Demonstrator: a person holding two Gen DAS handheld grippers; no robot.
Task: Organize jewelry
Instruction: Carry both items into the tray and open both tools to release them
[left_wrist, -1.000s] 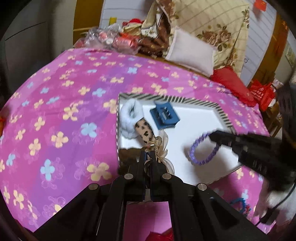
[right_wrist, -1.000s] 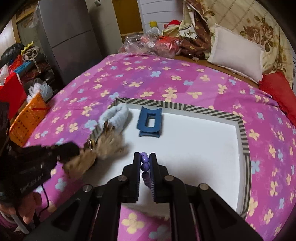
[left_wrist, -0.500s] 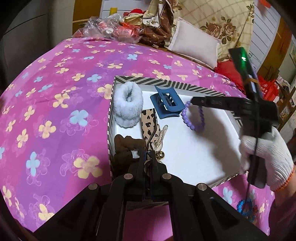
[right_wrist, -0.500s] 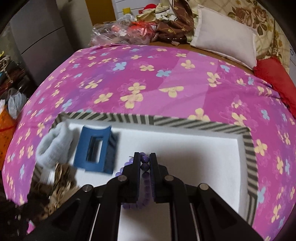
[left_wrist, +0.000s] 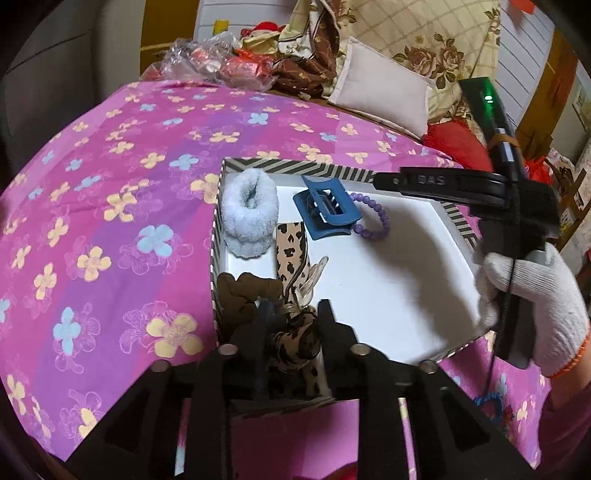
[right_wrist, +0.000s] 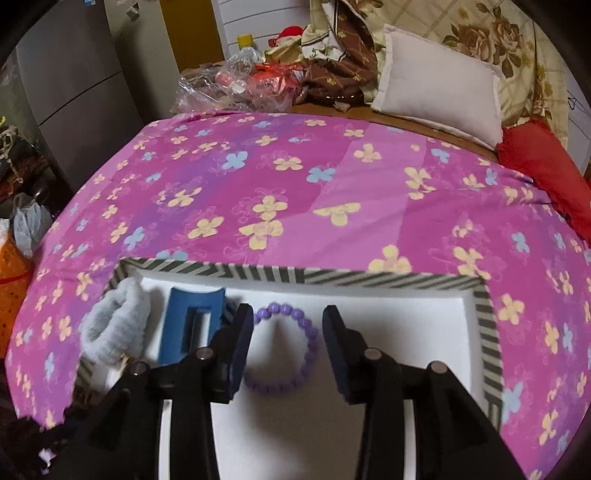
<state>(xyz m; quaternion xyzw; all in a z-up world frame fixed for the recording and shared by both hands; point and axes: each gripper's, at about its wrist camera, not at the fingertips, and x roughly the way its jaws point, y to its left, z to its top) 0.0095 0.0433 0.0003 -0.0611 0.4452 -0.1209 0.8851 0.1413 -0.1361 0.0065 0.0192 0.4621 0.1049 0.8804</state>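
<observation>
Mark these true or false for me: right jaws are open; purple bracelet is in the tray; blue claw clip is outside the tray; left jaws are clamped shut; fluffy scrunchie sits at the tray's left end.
1. The right gripper is open: true.
2. The purple bracelet lies in the tray: true.
3. The blue claw clip is outside the tray: false, it lies inside, beside the bracelet.
4. The left gripper is clamped shut: false, its jaws stand apart over the leopard-print piece.
5. The fluffy scrunchie sits at the tray's left end: true.

You're working in a home bedroom: a floral bedspread (right_wrist: 295, 192) covers the bed, with a white pillow (right_wrist: 439, 85) at one o'clock.
</observation>
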